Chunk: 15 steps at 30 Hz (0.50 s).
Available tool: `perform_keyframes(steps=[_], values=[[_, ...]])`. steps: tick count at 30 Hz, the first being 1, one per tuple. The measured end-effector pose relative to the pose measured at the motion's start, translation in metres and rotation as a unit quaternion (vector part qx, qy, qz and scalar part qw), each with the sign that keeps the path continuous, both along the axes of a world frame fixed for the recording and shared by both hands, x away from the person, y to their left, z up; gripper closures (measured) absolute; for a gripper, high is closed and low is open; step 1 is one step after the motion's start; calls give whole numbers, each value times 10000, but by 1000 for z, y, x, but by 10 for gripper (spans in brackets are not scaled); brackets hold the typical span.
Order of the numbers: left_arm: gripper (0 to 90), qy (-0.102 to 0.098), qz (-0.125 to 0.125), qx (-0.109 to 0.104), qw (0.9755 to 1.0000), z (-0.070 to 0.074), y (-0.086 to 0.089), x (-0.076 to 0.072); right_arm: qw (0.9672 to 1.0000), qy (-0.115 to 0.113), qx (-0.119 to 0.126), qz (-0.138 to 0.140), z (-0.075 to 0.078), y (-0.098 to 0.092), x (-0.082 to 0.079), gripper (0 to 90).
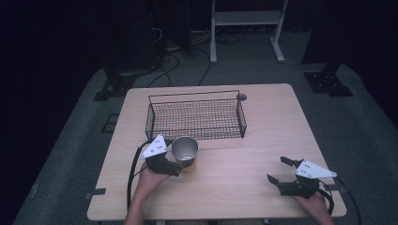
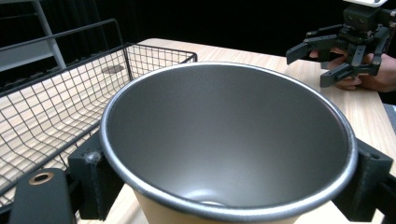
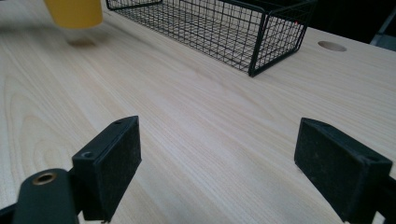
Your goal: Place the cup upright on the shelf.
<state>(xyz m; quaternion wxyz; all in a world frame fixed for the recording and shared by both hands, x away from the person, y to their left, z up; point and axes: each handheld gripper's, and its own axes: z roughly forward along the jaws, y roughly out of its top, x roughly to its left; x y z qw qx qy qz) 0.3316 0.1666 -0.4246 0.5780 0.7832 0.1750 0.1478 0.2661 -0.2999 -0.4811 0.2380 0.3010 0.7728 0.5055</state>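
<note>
A yellow cup (image 1: 185, 149) with a grey metal inside stands upright just in front of the wire basket (image 1: 197, 119). My left gripper (image 1: 182, 163) is shut on the cup, one jaw on each side of its wall below the rim (image 2: 224, 140). In the right gripper view the cup (image 3: 74, 11) hangs a little above its shadow on the table. My right gripper (image 1: 277, 169) is open near the table's front right, with nothing between its pads (image 3: 116, 163). The left gripper view shows the right gripper (image 2: 327, 60) open, farther off.
The black wire basket (image 2: 70, 93) is empty and sits at the back middle of the light wooden table (image 1: 244, 159). Its near corner (image 3: 254, 46) lies ahead of my right gripper. A round cable hole (image 3: 331, 45) is in the tabletop beyond the basket.
</note>
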Motion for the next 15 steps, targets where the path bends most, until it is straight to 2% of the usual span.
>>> perform_keyframes(steps=[5, 8, 15], values=[[128, 143, -78, -88, 9998, 4, 1, 10, 10000, -1, 4, -3, 0, 0, 0, 138], [128, 163, -111, -160, 9997, 8, 2, 16, 10000, -8, 3, -6, 0, 0, 0, 137], [127, 165, -225, -156, 9995, 21, -3, 28, 10000, -4, 13, -14, 0, 0, 0, 137]])
